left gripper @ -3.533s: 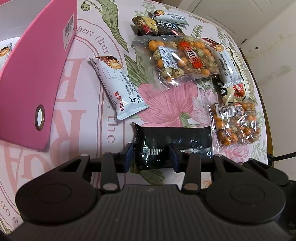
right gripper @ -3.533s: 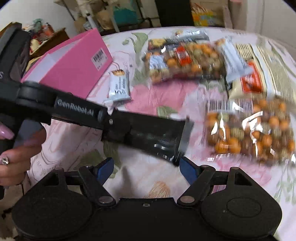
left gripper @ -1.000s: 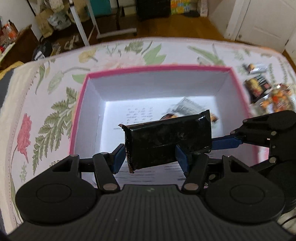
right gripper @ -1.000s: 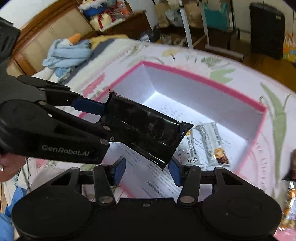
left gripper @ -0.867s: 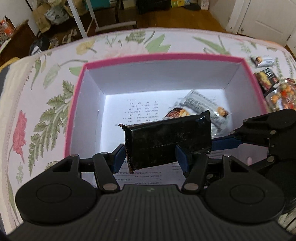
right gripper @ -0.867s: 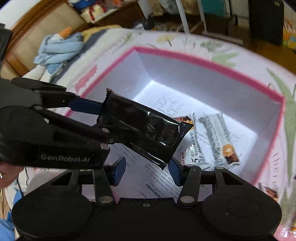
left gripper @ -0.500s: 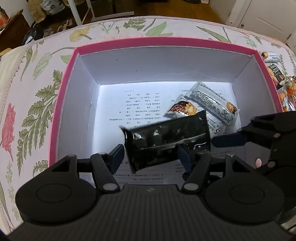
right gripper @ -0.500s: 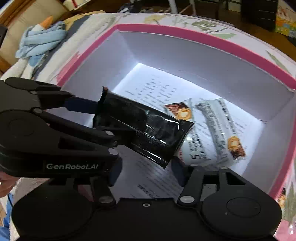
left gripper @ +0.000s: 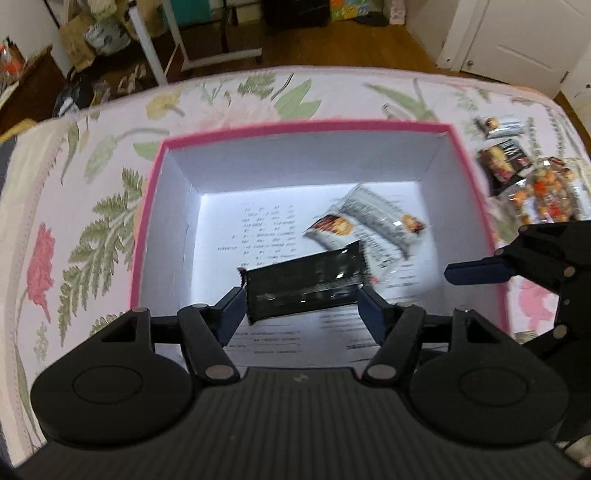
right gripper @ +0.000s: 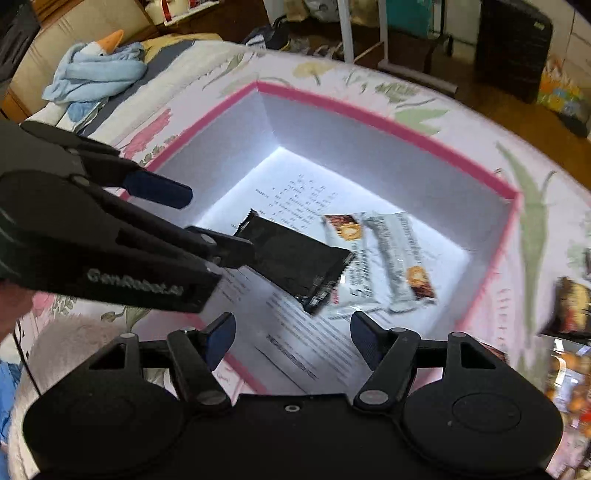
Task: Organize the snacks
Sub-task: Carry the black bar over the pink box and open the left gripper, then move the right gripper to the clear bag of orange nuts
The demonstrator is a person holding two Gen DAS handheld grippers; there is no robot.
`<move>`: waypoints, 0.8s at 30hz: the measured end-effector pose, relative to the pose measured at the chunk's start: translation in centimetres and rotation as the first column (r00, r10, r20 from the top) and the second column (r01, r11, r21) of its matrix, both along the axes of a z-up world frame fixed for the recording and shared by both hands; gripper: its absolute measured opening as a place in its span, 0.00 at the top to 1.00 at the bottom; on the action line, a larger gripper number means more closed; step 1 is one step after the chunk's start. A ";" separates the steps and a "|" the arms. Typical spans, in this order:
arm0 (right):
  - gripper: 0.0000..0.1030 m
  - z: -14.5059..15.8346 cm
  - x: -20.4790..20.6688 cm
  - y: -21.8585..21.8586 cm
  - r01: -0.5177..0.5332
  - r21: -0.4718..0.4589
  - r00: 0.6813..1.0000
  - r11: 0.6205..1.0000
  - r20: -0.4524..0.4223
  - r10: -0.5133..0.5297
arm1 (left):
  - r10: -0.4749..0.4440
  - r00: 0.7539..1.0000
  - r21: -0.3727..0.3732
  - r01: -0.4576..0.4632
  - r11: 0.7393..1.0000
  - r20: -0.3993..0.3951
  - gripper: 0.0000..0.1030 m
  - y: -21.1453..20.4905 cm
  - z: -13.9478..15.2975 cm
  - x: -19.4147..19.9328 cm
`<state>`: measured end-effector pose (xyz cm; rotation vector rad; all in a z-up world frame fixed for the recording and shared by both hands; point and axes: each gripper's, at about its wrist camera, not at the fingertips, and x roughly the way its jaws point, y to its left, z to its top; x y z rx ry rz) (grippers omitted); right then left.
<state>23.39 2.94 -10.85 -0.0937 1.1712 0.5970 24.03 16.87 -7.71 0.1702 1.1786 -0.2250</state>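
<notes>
Both claws angled steeply down over pink box point(left gripper: 147, 206); left claw point(left gripper: 301, 312) and right claw point(right gripper: 291, 338) just widened, empty; black packet point(left gripper: 306, 284) lying inside

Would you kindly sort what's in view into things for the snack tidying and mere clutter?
Job:
pink box
black packet
two white bars
loose snacks on the cloth

Clutter:
blue towel
printed sheet
door

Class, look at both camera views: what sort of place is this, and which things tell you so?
Probably a lived-in home room: a floral tablecloth under the pink cardboard box, a crumpled blue towel on a sofa, wooden flooring and a white panelled door.
</notes>
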 end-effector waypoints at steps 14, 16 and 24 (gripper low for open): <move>0.26 7.1 -8.7 -11.7 0.089 -0.027 0.972 0.996 0.222 -0.081 | -0.217 0.964 0.119 0.199 0.973 0.153 0.22 -8.6 8.7 -8.8; 0.26 7.4 -9.9 -14.1 0.132 -0.020 0.964 0.991 0.237 -0.124 | -0.257 0.956 0.099 0.245 0.965 0.144 0.22 -10.5 9.1 -10.1; 0.23 7.1 -15.0 -23.9 0.268 0.007 0.913 0.963 0.316 -0.256 | -0.352 0.929 0.006 0.354 0.935 0.114 0.16 -18.1 6.9 -12.2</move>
